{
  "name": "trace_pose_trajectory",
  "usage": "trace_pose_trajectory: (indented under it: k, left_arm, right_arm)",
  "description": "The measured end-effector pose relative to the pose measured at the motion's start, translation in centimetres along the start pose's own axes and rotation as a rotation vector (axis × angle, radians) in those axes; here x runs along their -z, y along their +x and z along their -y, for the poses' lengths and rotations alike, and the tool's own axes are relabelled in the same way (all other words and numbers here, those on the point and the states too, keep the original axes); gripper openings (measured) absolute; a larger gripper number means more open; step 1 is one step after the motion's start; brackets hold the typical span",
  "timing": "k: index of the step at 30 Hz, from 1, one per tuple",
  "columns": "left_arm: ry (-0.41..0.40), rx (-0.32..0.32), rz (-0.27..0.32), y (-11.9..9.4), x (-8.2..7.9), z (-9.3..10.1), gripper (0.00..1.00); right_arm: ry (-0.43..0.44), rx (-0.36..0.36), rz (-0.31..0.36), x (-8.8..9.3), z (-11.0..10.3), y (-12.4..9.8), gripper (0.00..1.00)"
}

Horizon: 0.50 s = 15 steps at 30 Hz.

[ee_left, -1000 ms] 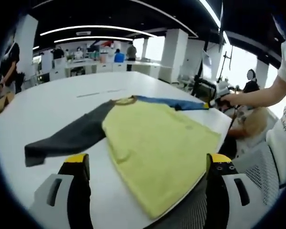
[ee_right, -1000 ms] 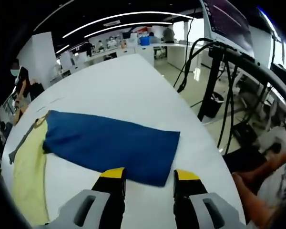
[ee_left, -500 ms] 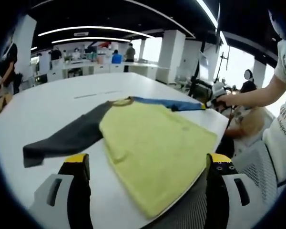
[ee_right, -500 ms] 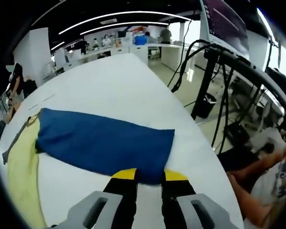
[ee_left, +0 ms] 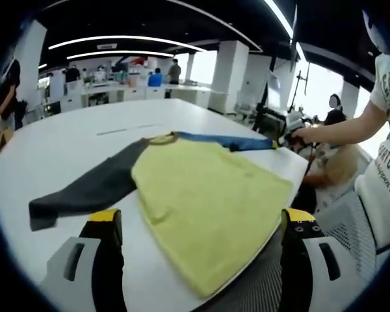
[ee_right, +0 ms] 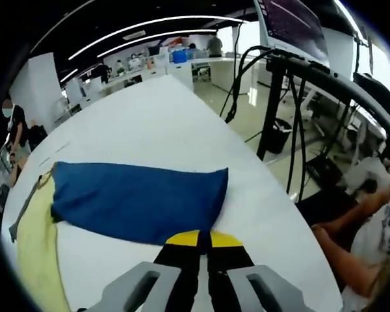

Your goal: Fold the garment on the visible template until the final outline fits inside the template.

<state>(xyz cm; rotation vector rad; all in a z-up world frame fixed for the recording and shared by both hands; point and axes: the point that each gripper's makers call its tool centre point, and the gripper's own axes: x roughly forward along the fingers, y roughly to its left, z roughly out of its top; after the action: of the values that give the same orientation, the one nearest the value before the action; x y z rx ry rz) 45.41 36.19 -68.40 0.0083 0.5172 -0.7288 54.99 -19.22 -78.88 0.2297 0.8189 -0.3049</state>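
Garment (ee_left: 201,195) lies spread flat on the white table (ee_left: 71,140), and the right gripper (ee_right: 204,239) has its two yellow-tipped jaws pressed together at the near corner of the blue sleeve (ee_right: 133,198). It looks like the cuff edge is pinched between them, but the cloth between the tips is hard to see. From the right gripper, the blue sleeve stretches away and to the left, long and flat, and joins the yellow body (ee_right: 32,260) far off on that side. So the next move is most likely to carry this sleeve end inward along its length, over the yellow part.

The left gripper (ee_left: 201,224) hangs with its jaws spread wide and nothing in them. The yellow body lies just ahead of it, with its near edge close to the table edge. A dark grey sleeve (ee_left: 84,192) points out to its left, and the blue sleeve runs off at the far right. No template marking can be made out on the table.
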Motion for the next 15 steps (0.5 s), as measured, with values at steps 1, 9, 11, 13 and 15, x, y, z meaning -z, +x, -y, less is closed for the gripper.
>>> trace_pose_trajectory:
  k: [1, 9, 11, 13, 15]
  left_arm:
    - [0.0, -0.003, -0.003, 0.0, 0.1, -0.2, 0.99]
    - [0.002, -0.01, 0.003, 0.0, -0.1, -0.6, 0.99]
    - [0.002, -0.009, 0.003, 0.0, -0.1, -0.6, 0.99]
    - [0.0, -0.008, 0.007, 0.0, -0.2, -0.6, 0.99]
    - [-0.003, -0.01, 0.007, 0.0, -0.2, -0.7, 0.99]
  right_arm:
    - [-0.003, 0.002, 0.0, 0.0, 0.0, 0.0, 0.0]
    - [0.008, -0.017, 0.002, -0.8, -0.2, -0.2, 0.0]
    - [-0.006, -0.029, 0.019, -1.3, -0.6, -0.5, 0.0]
    - [-0.016, -0.039, 0.026, -1.7, -1.0, -0.8, 0.0]
    - [-0.029, -0.048, 0.035, -2.2, -1.6, -1.2, 0.0]
